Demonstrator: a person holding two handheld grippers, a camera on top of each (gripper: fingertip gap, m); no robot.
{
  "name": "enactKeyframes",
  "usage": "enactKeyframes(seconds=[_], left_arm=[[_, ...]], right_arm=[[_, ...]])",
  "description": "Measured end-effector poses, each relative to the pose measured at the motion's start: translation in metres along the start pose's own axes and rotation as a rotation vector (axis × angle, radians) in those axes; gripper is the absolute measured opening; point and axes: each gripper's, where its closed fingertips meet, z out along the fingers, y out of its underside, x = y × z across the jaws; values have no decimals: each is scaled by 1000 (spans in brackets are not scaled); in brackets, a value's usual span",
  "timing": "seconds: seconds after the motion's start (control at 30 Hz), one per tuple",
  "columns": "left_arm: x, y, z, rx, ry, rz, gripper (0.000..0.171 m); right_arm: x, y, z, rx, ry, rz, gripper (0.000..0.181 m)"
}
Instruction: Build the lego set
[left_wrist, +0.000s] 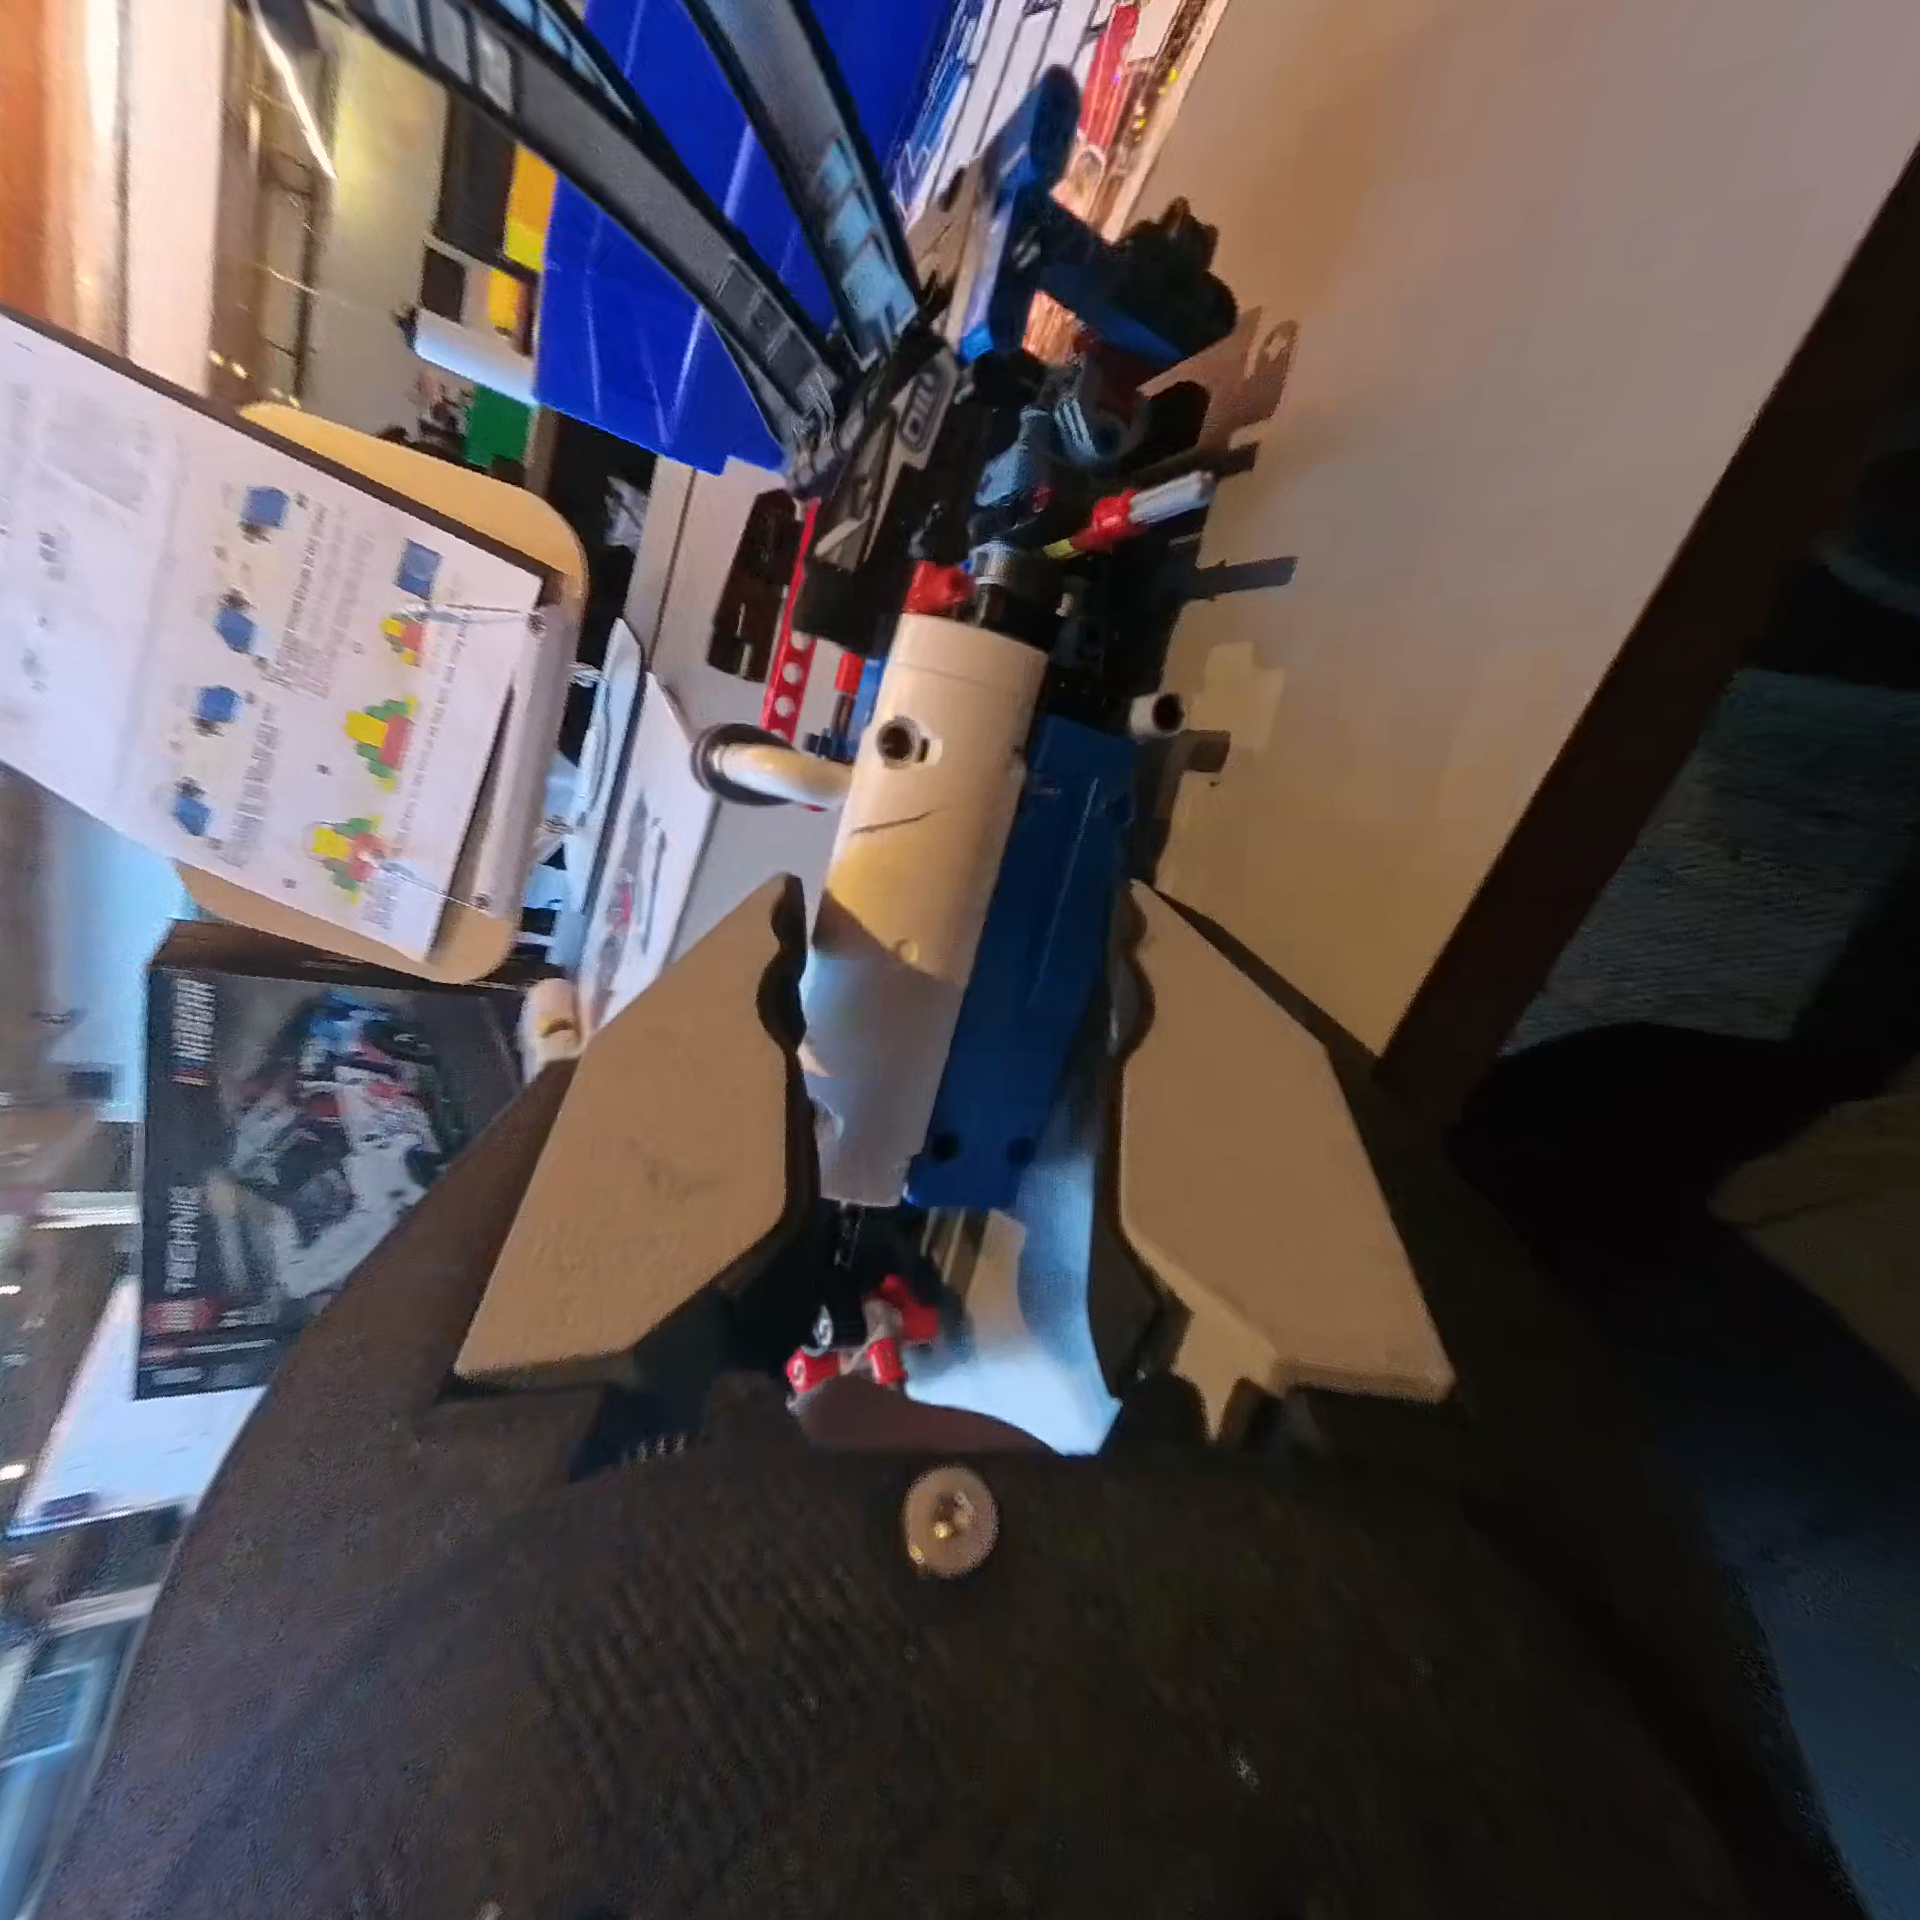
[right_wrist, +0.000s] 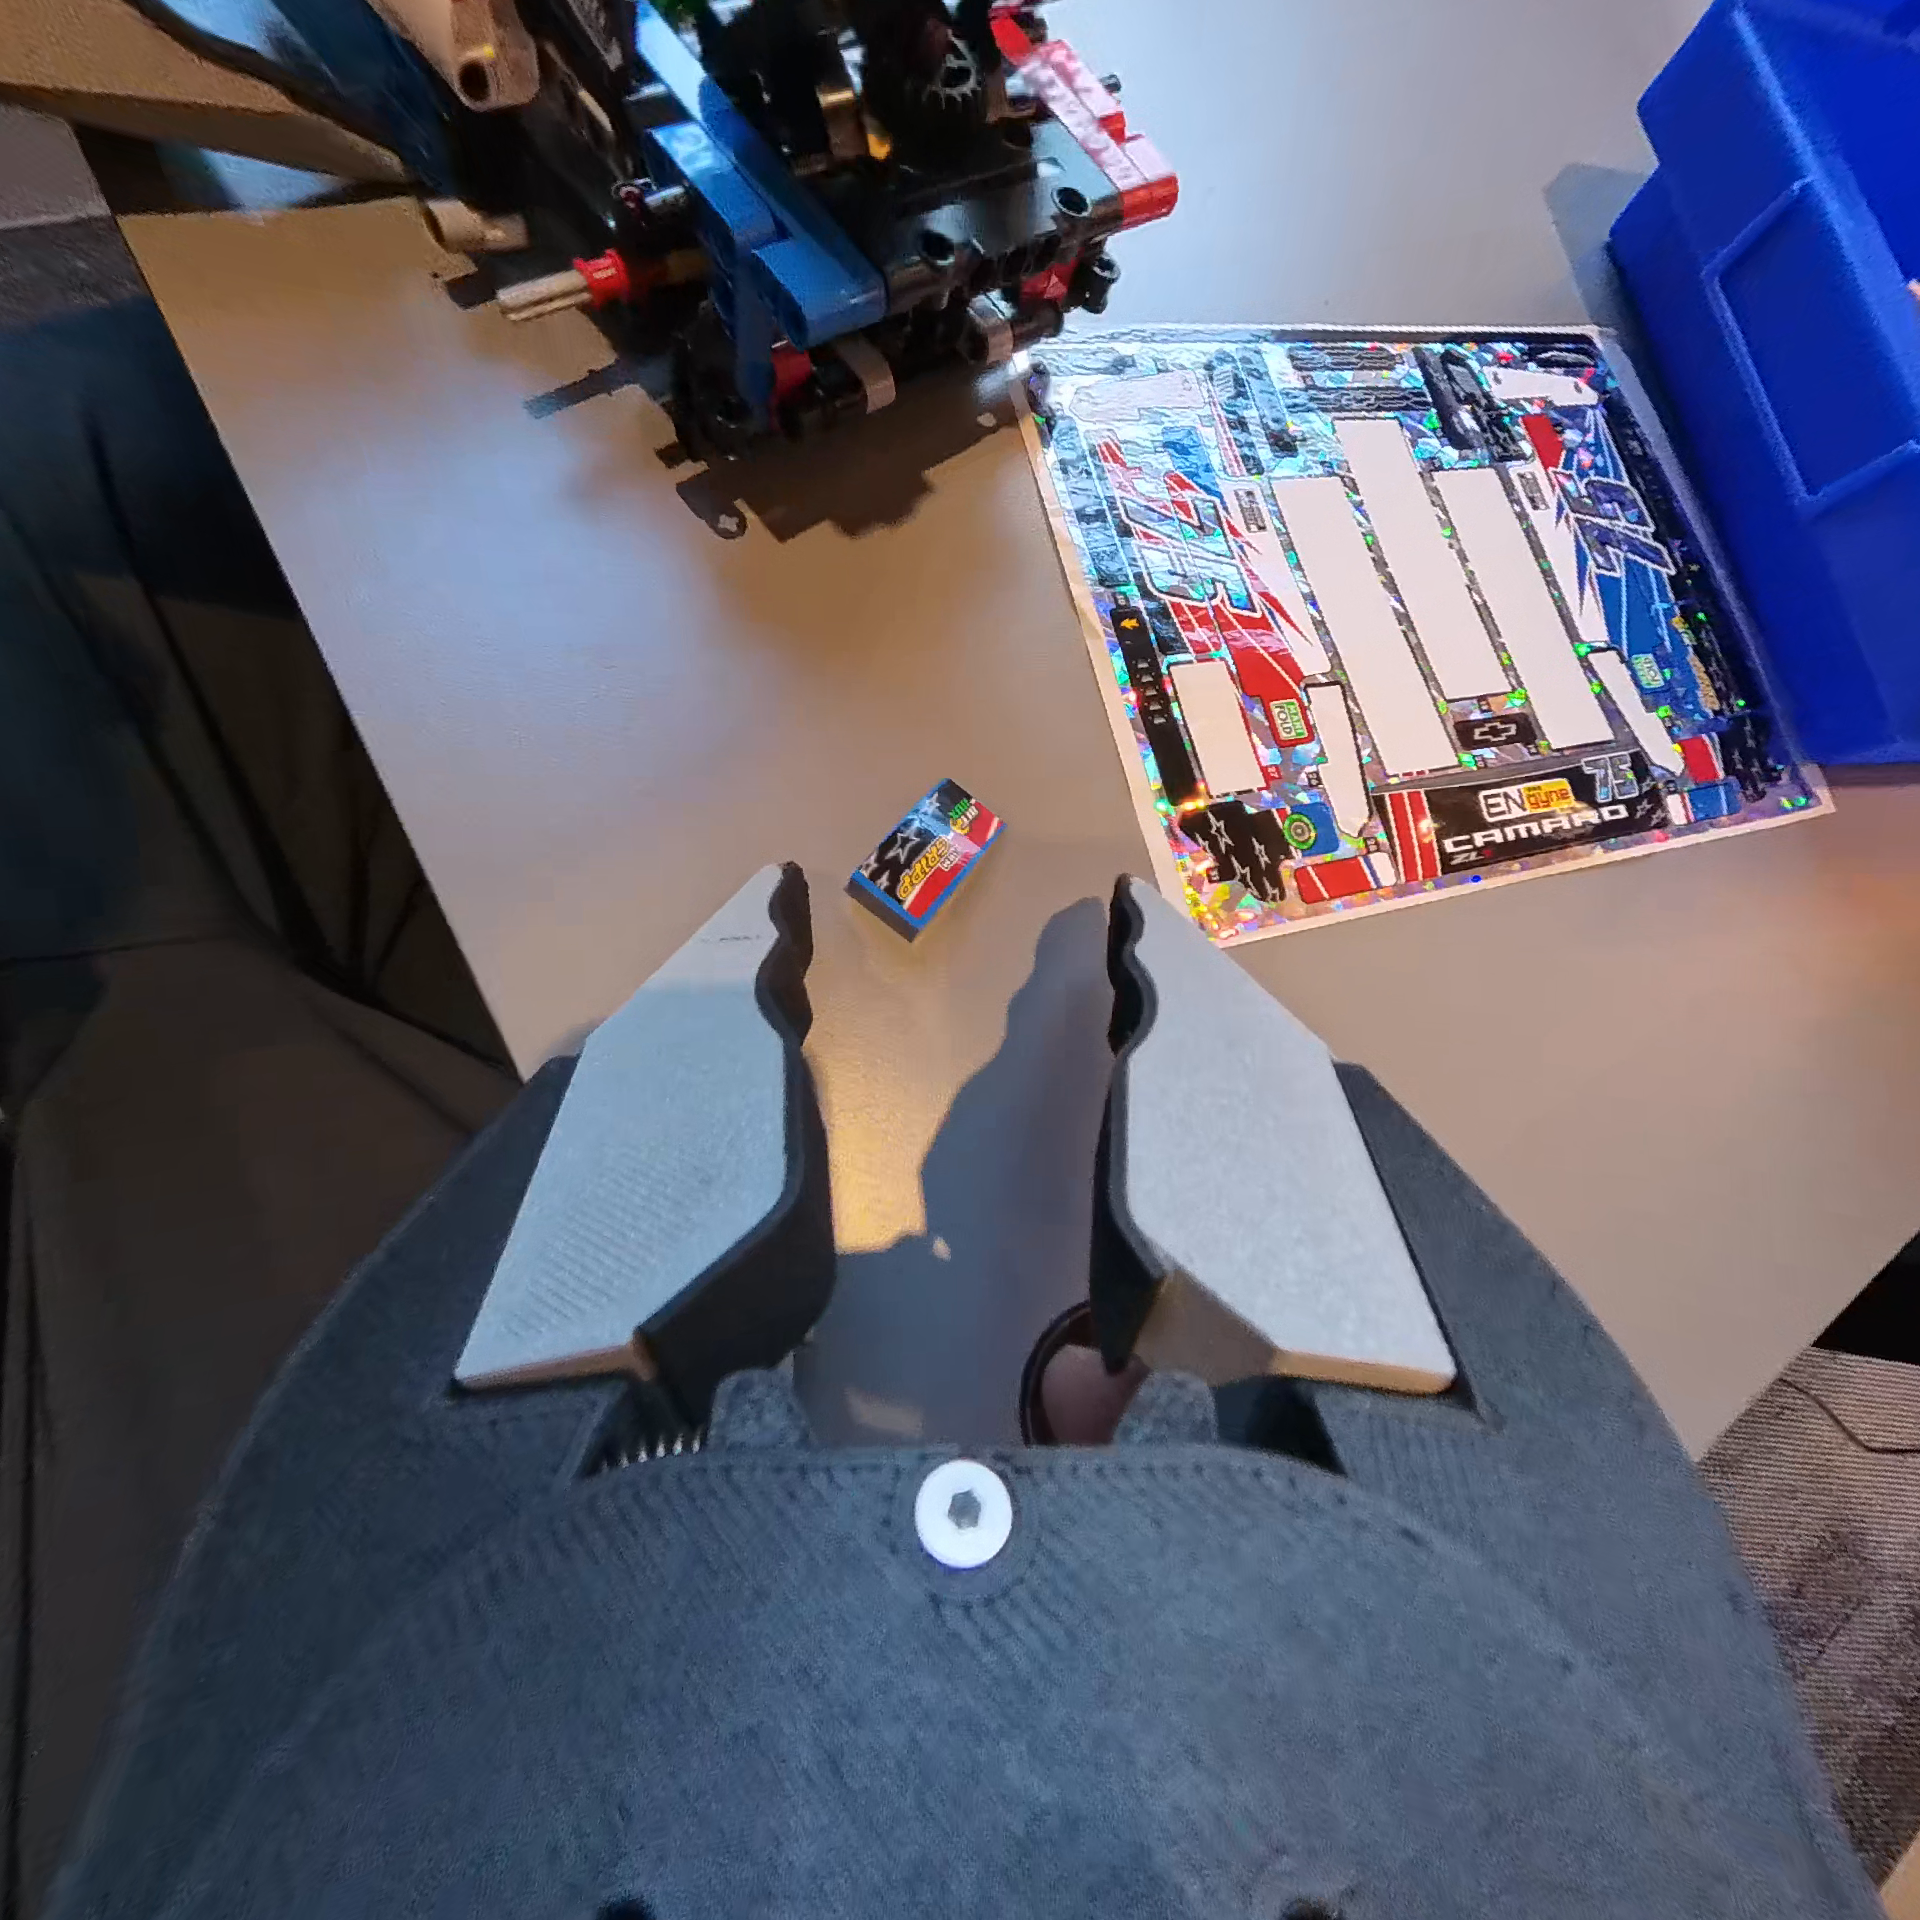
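The half-built lego car (left_wrist: 966, 790), with white and blue body panels over a black frame with red pins, sits between the fingers of my left gripper (left_wrist: 961, 914), which is shut on its front end; this view is rolled on its side. The car's rear (right_wrist: 831, 239) shows at the top of the right wrist view, resting on the table. My right gripper (right_wrist: 956, 904) is open and empty just above the table. A small blue tile with a sticker (right_wrist: 925, 857) lies flat right in front of its fingertips, slightly left of centre.
A holographic sticker sheet (right_wrist: 1434, 634) lies right of the tile. A blue bin (right_wrist: 1787, 343) stands at the far right. A board with an instruction sheet (left_wrist: 281, 665), the set's box (left_wrist: 301, 1143) and blue bins (left_wrist: 665, 239) stand beyond the car. The table edge (right_wrist: 312, 665) runs along the left. Tip to tip, the grippers are about 20 centimetres apart.
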Motion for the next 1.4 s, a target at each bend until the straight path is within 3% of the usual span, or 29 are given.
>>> enactKeyframes(seconds=[0.37, 0.5, 0.67, 0.9, 1.13, 1.23, 1.4], left_arm=[[1, -12, -31, 80, 151, -198, 57], [-26, 8, -53, 89, 164, -351, 50], [-49, 51, -55, -21, 140, -441, 46], [-32, 44, -44, 8, 223, -528, 41], [-34, 66, -39, -37, 249, -558, 48], [-32, 74, -38, -51, 248, -570, 48], [-28, 80, -36, -52, 247, -581, 48]], right_arm=[[2, 1, -3, 10, 8, 4, 55], [3, 2, -4, 21, -2, 14, 55], [4, 3, -2, 16, -16, 23, 56], [2, -2, -6, 51, 6, -20, 54], [5, -47, -25, 252, -45, 75, 43], [25, -59, -21, 228, 35, 107, 18], [35, -85, -2, 216, 58, 152, 17]])
